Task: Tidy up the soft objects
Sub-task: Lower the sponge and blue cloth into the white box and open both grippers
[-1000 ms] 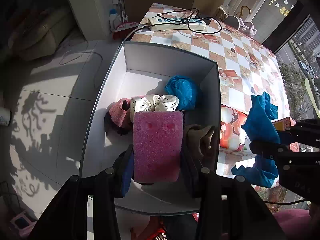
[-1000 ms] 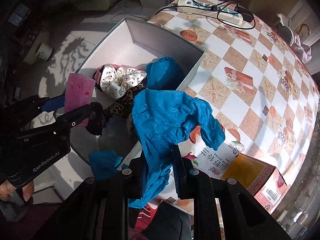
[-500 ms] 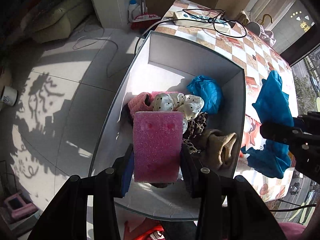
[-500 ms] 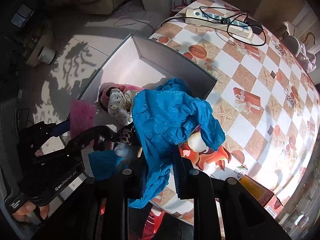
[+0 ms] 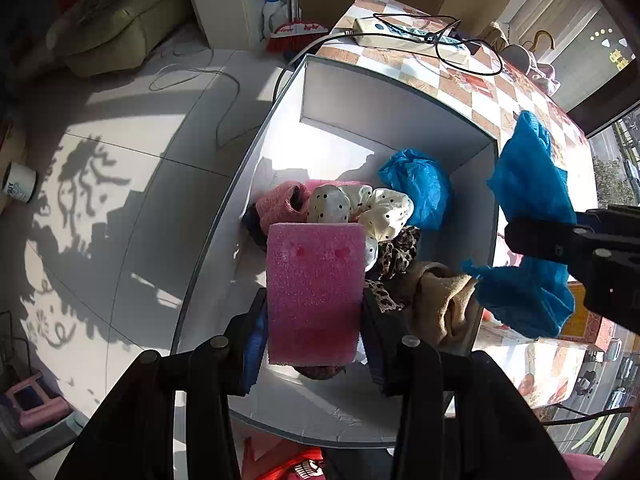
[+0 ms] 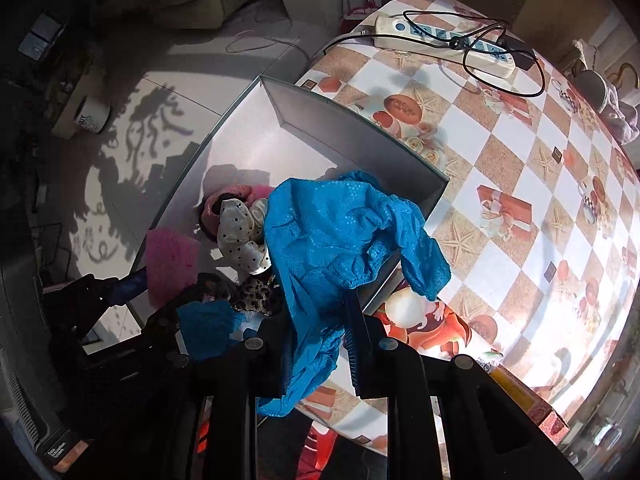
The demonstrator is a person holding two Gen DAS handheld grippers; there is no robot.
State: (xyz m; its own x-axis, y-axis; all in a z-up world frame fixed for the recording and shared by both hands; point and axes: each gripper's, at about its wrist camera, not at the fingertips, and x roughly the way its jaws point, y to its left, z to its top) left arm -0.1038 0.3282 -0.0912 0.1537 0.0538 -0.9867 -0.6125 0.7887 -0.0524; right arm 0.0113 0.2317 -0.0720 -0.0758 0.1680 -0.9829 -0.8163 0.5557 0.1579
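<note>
My left gripper (image 5: 314, 312) is shut on a pink sponge block (image 5: 314, 292) and holds it above the near end of an open white box (image 5: 384, 112). Inside the box lie a crumpled blue cloth (image 5: 420, 188), a white polka-dot scrunchie (image 5: 360, 208), a pink knit piece (image 5: 276, 208), a leopard-print scrunchie (image 5: 398, 252) and a tan cloth (image 5: 440, 300). My right gripper (image 6: 316, 312) is shut on a blue crinkled cloth (image 6: 340, 240), which hangs over the box's right wall (image 6: 360, 136). In the left wrist view that blue cloth (image 5: 528, 200) shows at the right.
The box sits on the left edge of a table with a checked starfish-print cover (image 6: 520, 160). A white power strip (image 6: 444, 44) with black cables lies at the far end. An orange carton (image 6: 520, 396) lies near the right gripper. Tiled floor (image 5: 120, 200) lies left of the box.
The right gripper has carried the blue cloth leftward from the table to over the box's right wall. The left gripper has rolled slightly, still holding the pink sponge over the box.
</note>
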